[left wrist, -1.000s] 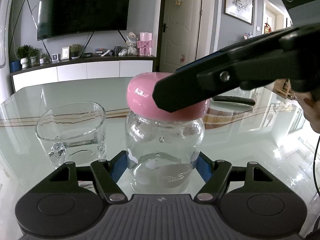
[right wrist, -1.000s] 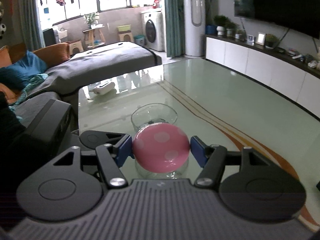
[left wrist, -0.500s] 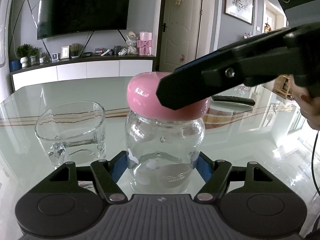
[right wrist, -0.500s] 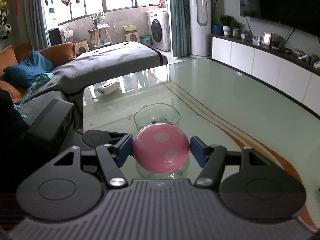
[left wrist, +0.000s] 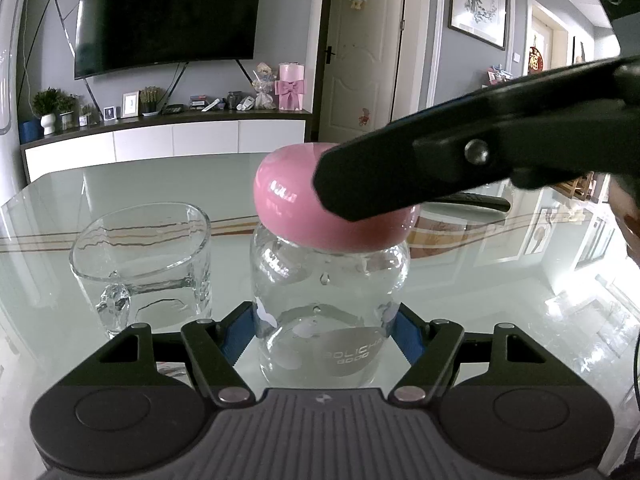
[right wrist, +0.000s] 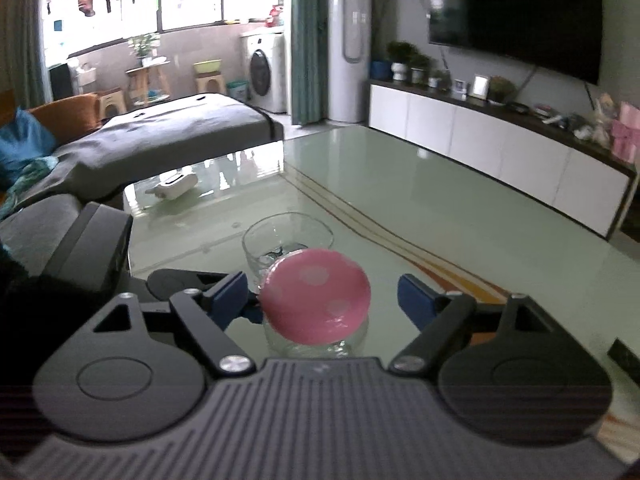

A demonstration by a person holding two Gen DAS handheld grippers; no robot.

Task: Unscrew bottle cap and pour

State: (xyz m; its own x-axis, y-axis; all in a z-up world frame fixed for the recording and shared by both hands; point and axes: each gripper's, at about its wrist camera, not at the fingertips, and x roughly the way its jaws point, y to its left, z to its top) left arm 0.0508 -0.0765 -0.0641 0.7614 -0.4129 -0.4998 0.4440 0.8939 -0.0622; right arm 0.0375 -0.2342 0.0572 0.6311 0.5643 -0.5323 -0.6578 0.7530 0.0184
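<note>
Glass dominates the left wrist view: one clear bottle [left wrist: 328, 304] standing on the glass table [left wrist: 500, 280], one empty glass cup [left wrist: 142, 264] just to its left. The left gripper [left wrist: 326, 332] is clenched on the bottle's lower body, both blue pads [left wrist: 238, 334] touching it. One pink cap [left wrist: 296, 204] sits on the bottle, tilted, with a finger of the right gripper [left wrist: 400, 172] lying across its front. Only here do the bottle's printed lettering and the door show.

From the right wrist view, the right gripper [right wrist: 324, 300] stands released: the left pad [right wrist: 228, 296] is near the cap [right wrist: 316, 294], the right pad well apart. One cup [right wrist: 288, 240] stands beyond. Only here do the cap's pale dots and the sofa [right wrist: 160, 140] show.
</note>
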